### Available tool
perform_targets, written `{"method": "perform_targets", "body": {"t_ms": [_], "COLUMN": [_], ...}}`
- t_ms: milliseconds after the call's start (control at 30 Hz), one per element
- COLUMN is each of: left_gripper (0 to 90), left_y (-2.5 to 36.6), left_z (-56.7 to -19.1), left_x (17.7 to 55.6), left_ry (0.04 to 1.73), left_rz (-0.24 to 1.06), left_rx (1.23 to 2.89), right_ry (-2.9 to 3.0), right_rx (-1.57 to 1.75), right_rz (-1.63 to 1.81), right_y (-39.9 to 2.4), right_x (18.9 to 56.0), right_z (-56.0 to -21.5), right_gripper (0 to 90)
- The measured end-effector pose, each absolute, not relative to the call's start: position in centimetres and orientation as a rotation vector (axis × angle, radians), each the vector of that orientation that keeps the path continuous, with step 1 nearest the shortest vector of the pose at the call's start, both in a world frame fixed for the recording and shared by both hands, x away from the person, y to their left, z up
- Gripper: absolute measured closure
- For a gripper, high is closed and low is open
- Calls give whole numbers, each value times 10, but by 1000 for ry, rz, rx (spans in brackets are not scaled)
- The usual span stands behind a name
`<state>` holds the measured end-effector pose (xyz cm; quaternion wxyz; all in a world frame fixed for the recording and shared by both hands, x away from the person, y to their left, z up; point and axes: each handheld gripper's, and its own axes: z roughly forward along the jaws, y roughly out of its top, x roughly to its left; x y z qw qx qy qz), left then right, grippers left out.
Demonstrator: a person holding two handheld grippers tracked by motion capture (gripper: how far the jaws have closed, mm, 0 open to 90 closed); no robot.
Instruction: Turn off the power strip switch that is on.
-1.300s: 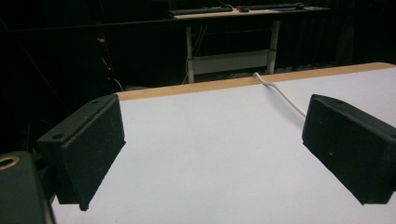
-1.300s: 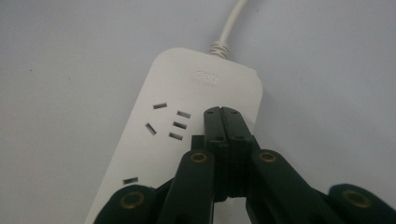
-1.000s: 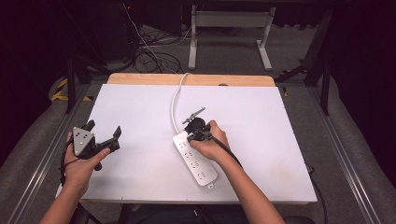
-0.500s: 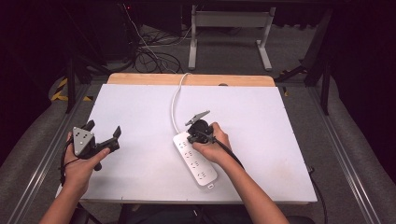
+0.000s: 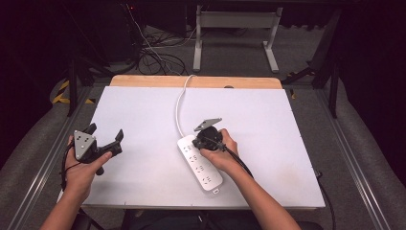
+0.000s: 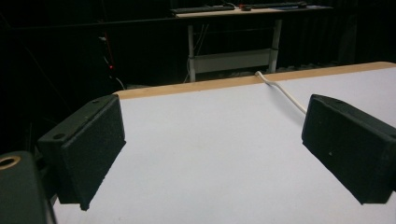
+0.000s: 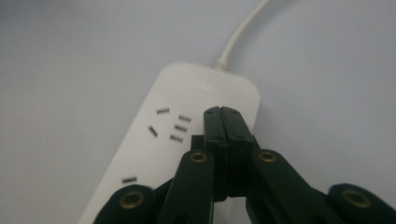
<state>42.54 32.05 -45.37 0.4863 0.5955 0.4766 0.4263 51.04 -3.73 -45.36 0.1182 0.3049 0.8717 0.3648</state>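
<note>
Strip (image 5: 200, 161) is laid flat on the white counter (image 5: 268, 124), a little right of centre and slanted, so that its sockets face up; its cord (image 5: 179, 108) is led away over the far edge. The right gripper (image 7: 221, 112) is held closed, nothing between the jaws, its tip set over the strip's cord end beside the first socket, probably so that a switch there can be pressed, though none can be made out. The left gripper (image 5: 104, 138) is kept wide and empty, well apart at the left, seemingly in reserve.
</note>
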Motion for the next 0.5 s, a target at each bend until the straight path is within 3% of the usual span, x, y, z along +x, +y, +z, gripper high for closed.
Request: {"method": "perform_targets", "body": {"t_ms": [500], "left_gripper": [67], "left_y": [322], "left_z": [-454], "left_x": [426], "left_ry": [1166], "left_rz": [1036], "left_rx": [1445], "right_ry": [2553], "right_rx": [888], "right_rz": [1111], "right_y": [-41], "right_x": [513], "right_z": [-449], "right_gripper": [900]}}
